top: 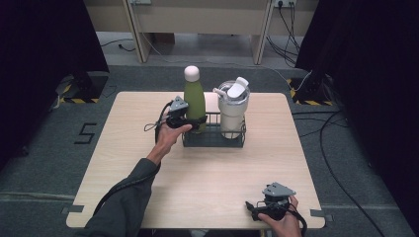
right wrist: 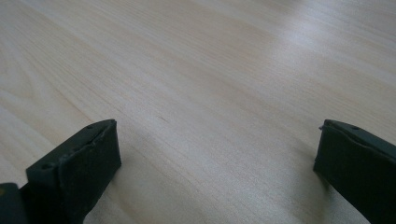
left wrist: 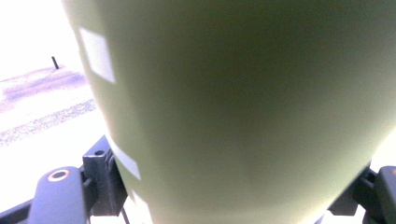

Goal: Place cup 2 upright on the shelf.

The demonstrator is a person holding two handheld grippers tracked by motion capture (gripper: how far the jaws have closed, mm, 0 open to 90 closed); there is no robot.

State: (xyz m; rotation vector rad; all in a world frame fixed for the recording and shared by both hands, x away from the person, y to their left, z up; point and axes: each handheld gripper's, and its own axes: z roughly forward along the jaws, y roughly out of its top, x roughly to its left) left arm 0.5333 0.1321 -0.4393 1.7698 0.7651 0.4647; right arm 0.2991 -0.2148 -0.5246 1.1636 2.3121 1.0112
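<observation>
Dark curtains are flanking the wooden table point(top: 197, 187). From above, the left tool point(top: 190, 120) is gripping the green bottle point(top: 194, 101), standing in the wire basket point(top: 213, 139) near the far edge beside a white tumbler point(top: 232, 111). Up close, the bottle point(left wrist: 243, 116) is sitting between its jaws. The right tool point(right wrist: 217, 154) is resting wide open and empty over the near right corner.

Right gripper point(right wrist: 215, 163) jaws wide apart, low over bare wooden table point(right wrist: 196, 70)

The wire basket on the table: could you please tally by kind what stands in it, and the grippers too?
Green bottle with a pale cap: 1
White lidded tumbler: 1
Black wire basket: 1
Grippers: 2, the left gripper at the bottle, the right gripper near the table's front edge
Total: 5
</observation>
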